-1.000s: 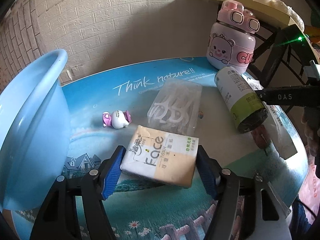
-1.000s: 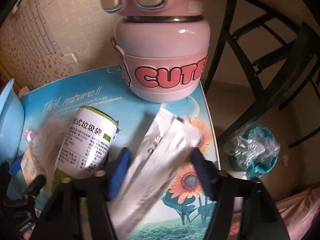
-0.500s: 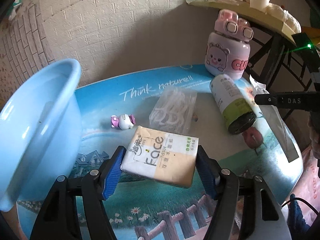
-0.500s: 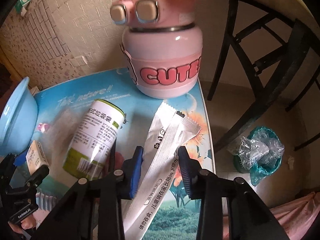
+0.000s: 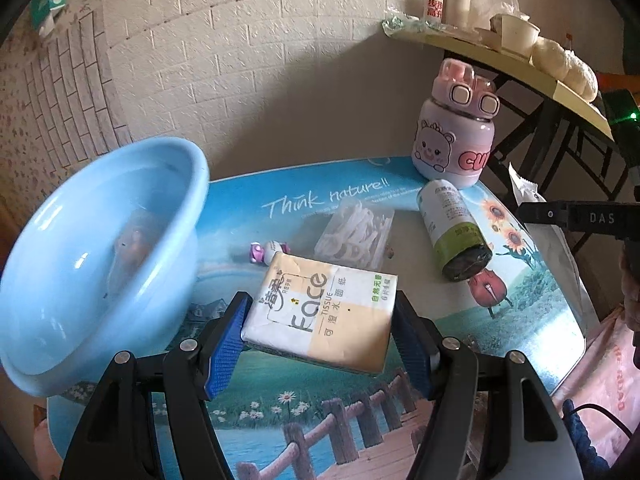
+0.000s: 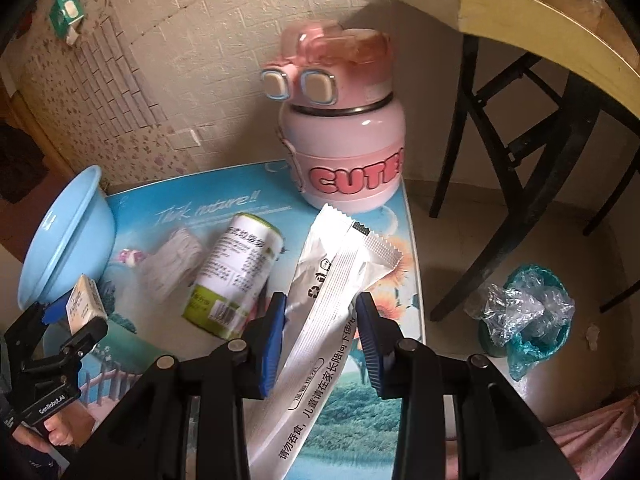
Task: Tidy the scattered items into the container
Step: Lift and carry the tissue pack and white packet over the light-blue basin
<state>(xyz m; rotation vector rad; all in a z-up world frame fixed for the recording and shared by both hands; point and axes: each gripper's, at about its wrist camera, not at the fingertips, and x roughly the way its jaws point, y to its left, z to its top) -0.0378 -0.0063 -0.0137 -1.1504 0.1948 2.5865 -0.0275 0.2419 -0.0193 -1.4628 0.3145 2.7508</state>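
Note:
My left gripper (image 5: 320, 328) is shut on a Face tissue pack (image 5: 320, 312) and holds it above the table, right of the light blue basin (image 5: 92, 264). My right gripper (image 6: 322, 336) is shut on a long silver sachet (image 6: 332, 300), lifted off the table near its right edge. On the table lie a white-and-green roll of bin bags (image 5: 452, 228), a clear bag of floss picks (image 5: 356, 232) and a small pink toy (image 5: 268, 250). A pink CUTE bottle (image 6: 344, 152) stands at the back.
The basin (image 6: 64, 236) stands at the table's left end and holds something orange, blurred. The table (image 5: 360, 392) has a printed landscape top. A black-legged table with a yellow top (image 6: 520, 12) and a bin with a plastic bag (image 6: 524, 312) are to the right.
Both grippers have risen and pulled back from the table. My right gripper has closed on the sachet and lifted it. The left still holds the tissue pack, now higher by the basin.

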